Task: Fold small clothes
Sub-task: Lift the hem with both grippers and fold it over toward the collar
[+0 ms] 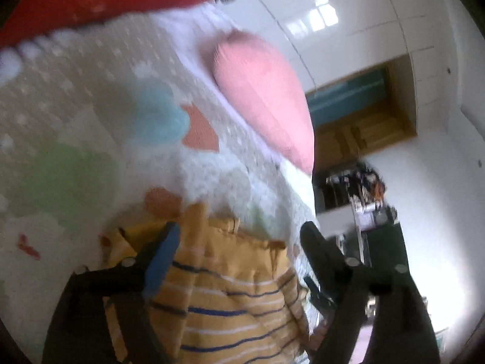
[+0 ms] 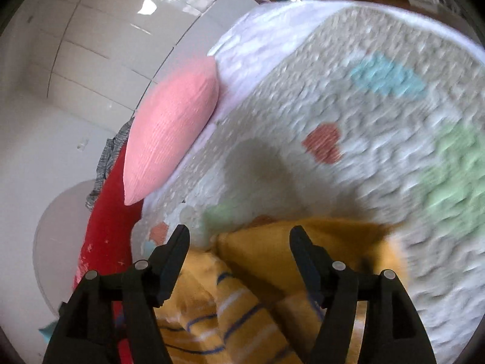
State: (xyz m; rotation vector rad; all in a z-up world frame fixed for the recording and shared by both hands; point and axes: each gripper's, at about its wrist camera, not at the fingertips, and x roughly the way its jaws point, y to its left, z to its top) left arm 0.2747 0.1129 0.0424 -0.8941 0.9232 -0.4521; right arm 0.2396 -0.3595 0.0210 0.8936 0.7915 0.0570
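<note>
Both our grippers sit nearest the lens, jaws spread wide, nothing pinched. We see the left gripper with its blue-padded finger lying over the near-left part of the striped garment; whether the pad actually touches the cloth, we can't tell through the blur. Its other finger is off the right edge of the cloth, in front of the room beyond.

Right gripper is likewise released: the garment lies between and under its fingers, no pad pressing it that we can make out.

Garment: mustard yellow with white and dark blue stripes, rumpled, lying at the near edge of the quilted mat. In the left wrist view the stripes run roughly left to right; long axis we can't call, too bunched. In the right wrist view a plain yellow fold sits on the far side, striped part nearer.

No containers in view that we can identify.

Pink cushion rests at the far-left edge of the mat, well apart from the garment. Red cloth lies left of the mat.
</note>
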